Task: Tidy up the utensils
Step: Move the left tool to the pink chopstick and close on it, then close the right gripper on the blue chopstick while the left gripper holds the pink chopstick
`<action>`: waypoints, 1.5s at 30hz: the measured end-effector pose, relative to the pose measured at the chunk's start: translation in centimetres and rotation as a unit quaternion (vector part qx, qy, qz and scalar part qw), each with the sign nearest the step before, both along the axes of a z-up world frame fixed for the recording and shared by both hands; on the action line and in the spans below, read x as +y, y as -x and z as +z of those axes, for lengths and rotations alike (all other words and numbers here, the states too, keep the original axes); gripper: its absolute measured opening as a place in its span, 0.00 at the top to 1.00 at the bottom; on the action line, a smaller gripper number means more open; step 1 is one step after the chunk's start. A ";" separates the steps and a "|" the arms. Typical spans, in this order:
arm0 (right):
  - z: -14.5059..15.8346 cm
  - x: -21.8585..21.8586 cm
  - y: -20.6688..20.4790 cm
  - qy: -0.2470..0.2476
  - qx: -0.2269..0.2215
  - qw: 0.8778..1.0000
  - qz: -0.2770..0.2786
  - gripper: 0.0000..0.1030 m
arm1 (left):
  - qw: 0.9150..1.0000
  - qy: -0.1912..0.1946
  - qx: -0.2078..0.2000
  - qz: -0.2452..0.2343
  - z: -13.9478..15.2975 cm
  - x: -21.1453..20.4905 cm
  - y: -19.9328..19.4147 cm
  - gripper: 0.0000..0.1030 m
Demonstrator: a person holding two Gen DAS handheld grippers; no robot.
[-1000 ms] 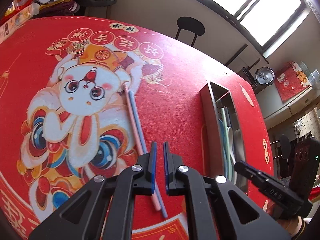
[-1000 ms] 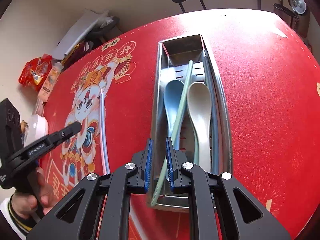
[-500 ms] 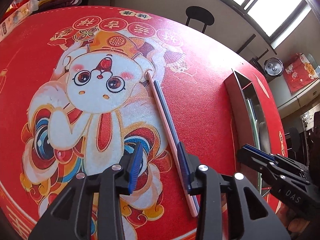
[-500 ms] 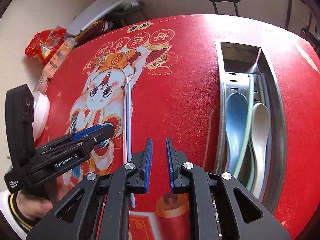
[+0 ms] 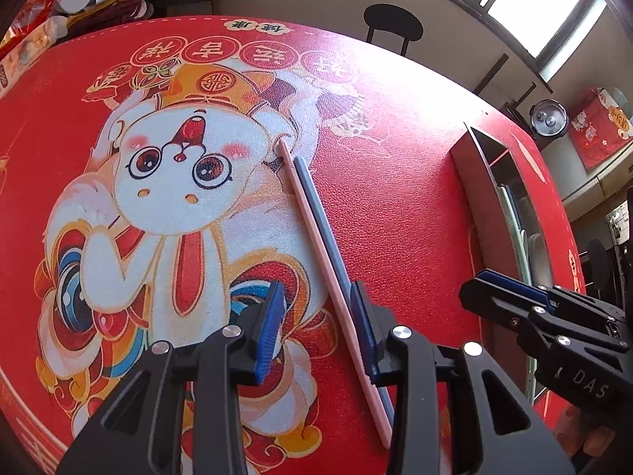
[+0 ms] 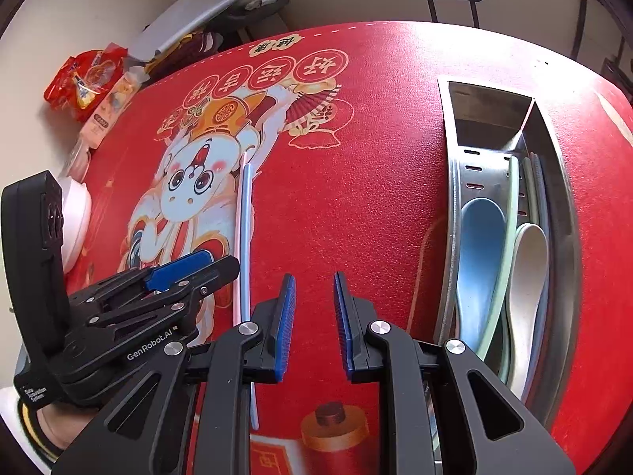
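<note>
Our left gripper hangs low over the red tablecloth with its jaws parted and nothing between them. A second ago they were shut; they have sprung apart and the gripper has dropped toward the cloth. The pink chopstick and the blue chopstick lie side by side, touching, running from near to far. Their near ends pass just inside the right-hand pad, so the pair sits at the edge of the gap, not centred in it.

Our right gripper is empty too, and its jaws are opening over bare cloth. A second ago it stood over the metal tray with the green chopstick between its pads. That stick now lies in the tray, so we judge one delivery done and the right side free.

What remains loose on the table is the pink and blue pair, so the next pick falls to the left side. We judge it needs a small shift rightward to bring both sticks squarely between the pads, or it may catch only one and roll the other away.

Outward, the tray lies to the right, well apart from the pair. It holds a blue spoon, a white spoon and the green stick across them, with more sticks along its far wall. Nothing lies between the pair and the tray except our right gripper, which hovers in that lane. Snack packets sit at the far left edge, clear of the work.
</note>
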State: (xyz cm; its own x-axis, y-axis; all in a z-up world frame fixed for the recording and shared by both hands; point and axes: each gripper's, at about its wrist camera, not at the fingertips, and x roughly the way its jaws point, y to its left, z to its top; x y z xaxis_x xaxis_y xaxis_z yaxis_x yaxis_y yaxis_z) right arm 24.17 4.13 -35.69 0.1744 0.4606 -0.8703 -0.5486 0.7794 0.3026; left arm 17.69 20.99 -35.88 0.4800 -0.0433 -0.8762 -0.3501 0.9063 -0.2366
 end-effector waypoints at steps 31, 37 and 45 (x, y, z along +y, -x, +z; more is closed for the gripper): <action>0.7 -1.8 -0.7 -0.013 -0.002 1.000 -0.023 0.80 | 0.994 -0.103 0.023 0.013 -0.1 -1.6 -1.3 0.66; 0.4 -0.7 -0.2 -0.016 0.004 1.000 -0.005 0.80 | 0.996 -0.090 0.019 0.018 0.0 -0.1 0.0 0.93; -1.5 2.9 1.3 0.000 0.008 0.999 0.037 0.80 | 0.997 -0.064 0.006 0.036 0.1 2.3 2.5 0.95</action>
State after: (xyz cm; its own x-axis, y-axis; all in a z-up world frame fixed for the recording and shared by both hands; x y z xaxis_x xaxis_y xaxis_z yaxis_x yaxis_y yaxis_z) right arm 22.86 7.02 -37.21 0.1265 0.4712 -0.8729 -0.6004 0.7369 0.3107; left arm 15.21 23.25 -35.77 0.4666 0.1028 -0.8785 -0.4167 0.9016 -0.1158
